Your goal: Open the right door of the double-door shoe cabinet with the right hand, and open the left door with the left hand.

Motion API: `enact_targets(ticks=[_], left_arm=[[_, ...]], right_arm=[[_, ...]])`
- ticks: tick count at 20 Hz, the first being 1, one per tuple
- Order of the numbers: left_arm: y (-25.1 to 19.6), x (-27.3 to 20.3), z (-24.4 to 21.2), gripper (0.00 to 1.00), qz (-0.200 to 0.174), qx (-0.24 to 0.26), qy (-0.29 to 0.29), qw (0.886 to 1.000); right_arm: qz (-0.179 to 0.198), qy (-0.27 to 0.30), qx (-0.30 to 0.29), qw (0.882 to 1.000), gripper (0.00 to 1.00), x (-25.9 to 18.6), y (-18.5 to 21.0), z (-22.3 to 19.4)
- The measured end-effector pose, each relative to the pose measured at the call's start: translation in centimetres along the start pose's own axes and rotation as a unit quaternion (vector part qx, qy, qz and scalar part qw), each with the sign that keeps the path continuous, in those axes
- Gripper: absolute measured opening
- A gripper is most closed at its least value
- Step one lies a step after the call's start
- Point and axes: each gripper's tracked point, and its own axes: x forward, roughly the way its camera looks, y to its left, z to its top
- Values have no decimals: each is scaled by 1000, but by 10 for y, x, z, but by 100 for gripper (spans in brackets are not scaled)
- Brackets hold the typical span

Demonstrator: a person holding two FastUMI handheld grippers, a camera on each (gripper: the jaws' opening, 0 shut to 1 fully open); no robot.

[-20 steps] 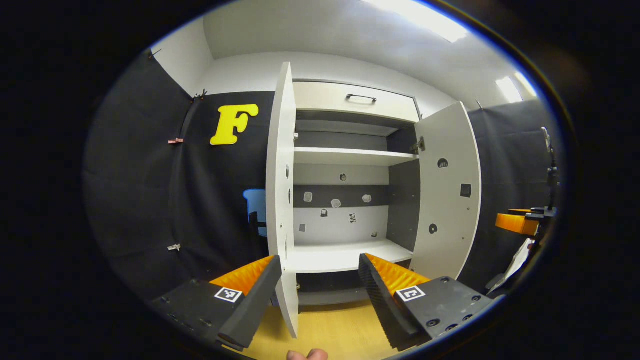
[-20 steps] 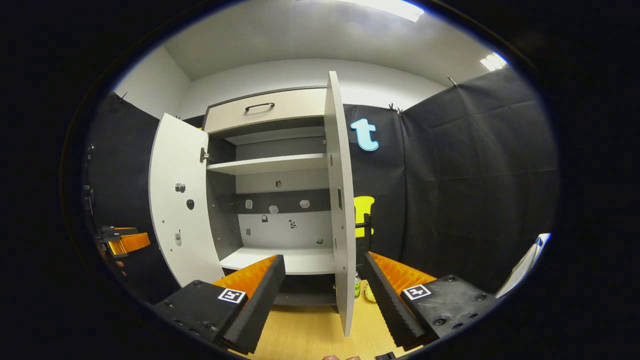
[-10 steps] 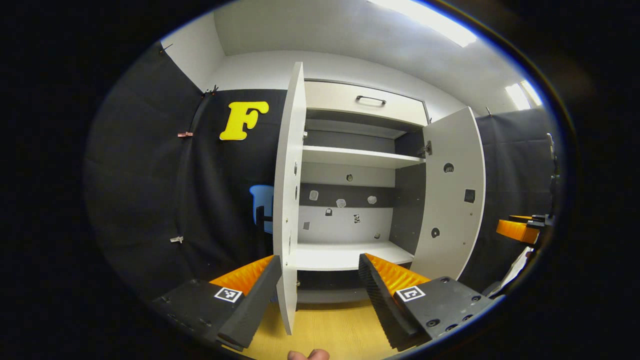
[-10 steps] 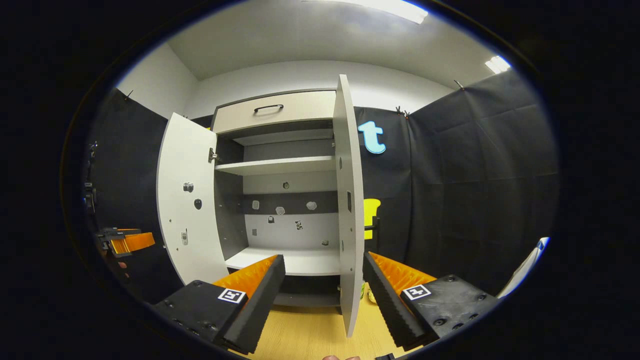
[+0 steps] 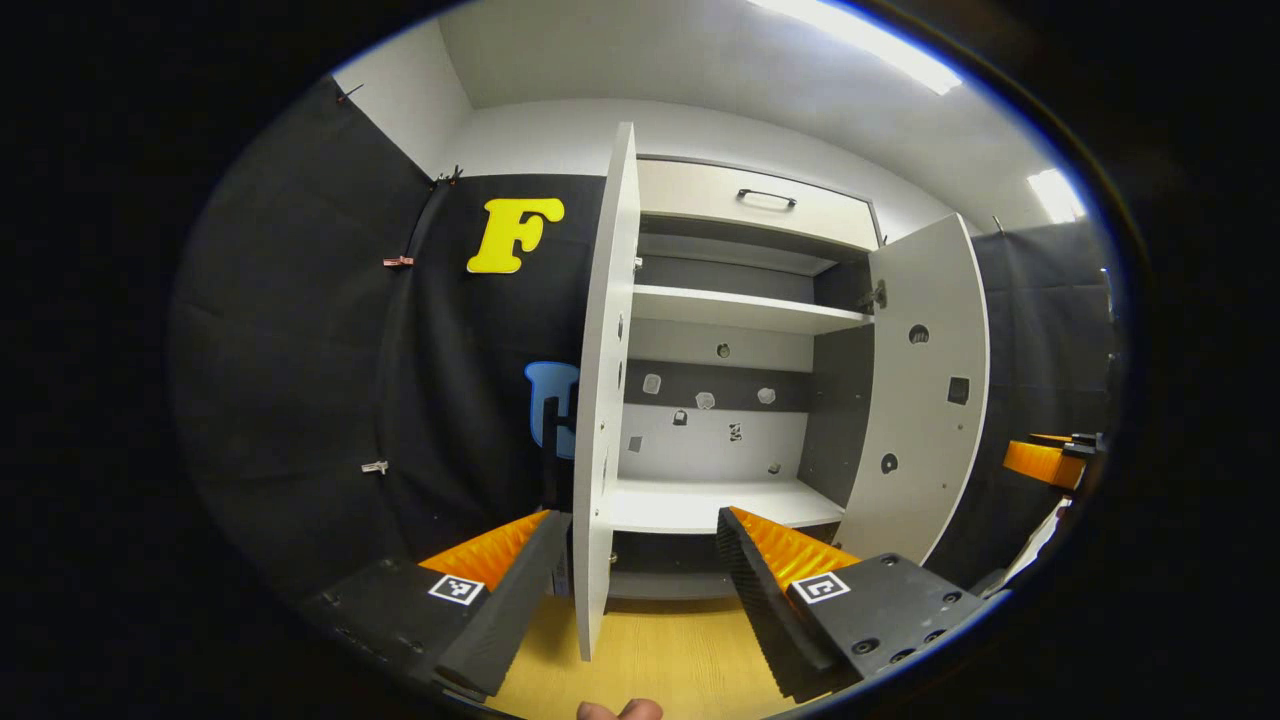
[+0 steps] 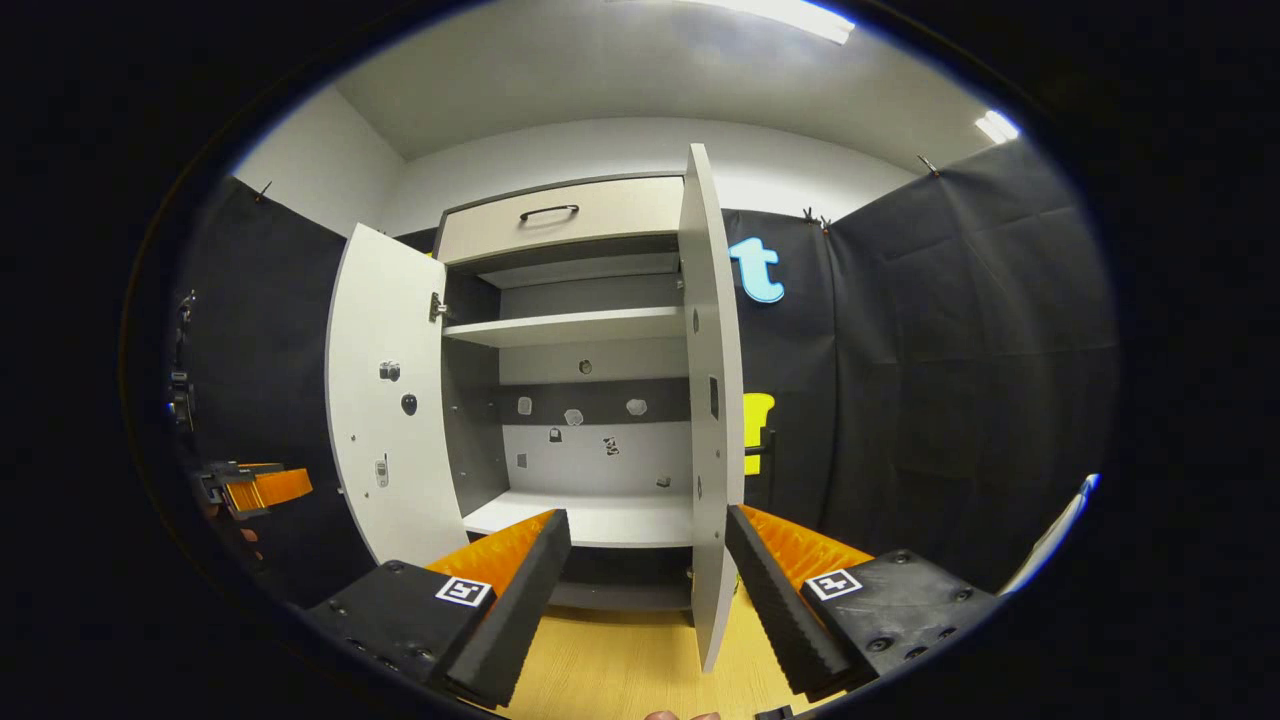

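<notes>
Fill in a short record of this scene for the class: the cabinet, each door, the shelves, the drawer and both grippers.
cabinet: standing open
left door: swung wide, edge between the left gripper's fingers, no contact
right door: swung wide, edge between the right gripper's fingers, no contact
shelves: bare
drawer: closed, on top
left gripper: open
right gripper: open

Both doors stand swung out, left door (image 5: 603, 400) and right door (image 6: 712, 400), flanking the cabinet's shelves (image 5: 735, 310).
</notes>
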Motion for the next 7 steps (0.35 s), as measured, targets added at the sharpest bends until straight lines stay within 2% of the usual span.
enact_targets(ticks=[7], left_arm=[[-11,9,-3,95,-8,8,5,1000]], right_arm=[[-7,-5,-1,1000,98,6,-8,2]])
